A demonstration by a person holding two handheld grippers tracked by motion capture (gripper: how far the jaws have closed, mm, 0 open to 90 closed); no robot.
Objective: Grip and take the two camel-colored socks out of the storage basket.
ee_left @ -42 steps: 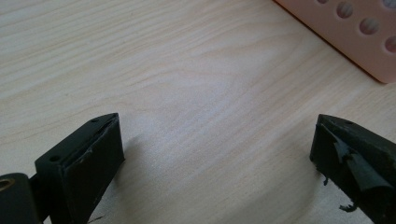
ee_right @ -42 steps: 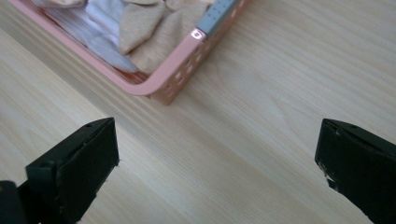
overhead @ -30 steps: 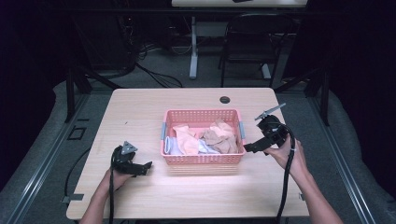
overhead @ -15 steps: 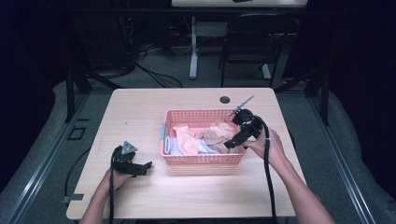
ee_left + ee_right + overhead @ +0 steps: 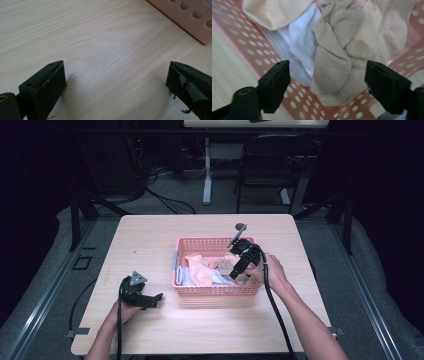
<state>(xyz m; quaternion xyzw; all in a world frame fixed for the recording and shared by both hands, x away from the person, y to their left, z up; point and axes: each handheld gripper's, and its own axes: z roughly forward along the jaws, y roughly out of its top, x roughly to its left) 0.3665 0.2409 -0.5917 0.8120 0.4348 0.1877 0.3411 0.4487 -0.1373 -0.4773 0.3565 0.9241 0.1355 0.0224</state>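
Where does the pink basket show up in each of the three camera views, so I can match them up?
High view: the pink basket sits at the table's centre, with the right gripper over its right half.
Left gripper view: just its perforated wall, top right corner.
Right gripper view: its perforated wall runs diagonally behind the open jaws, holding a tan sock.
Shared landmark: the basket's round holes.

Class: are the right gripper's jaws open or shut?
Open. The right gripper has its jaws wide apart above a tan sock in the basket.
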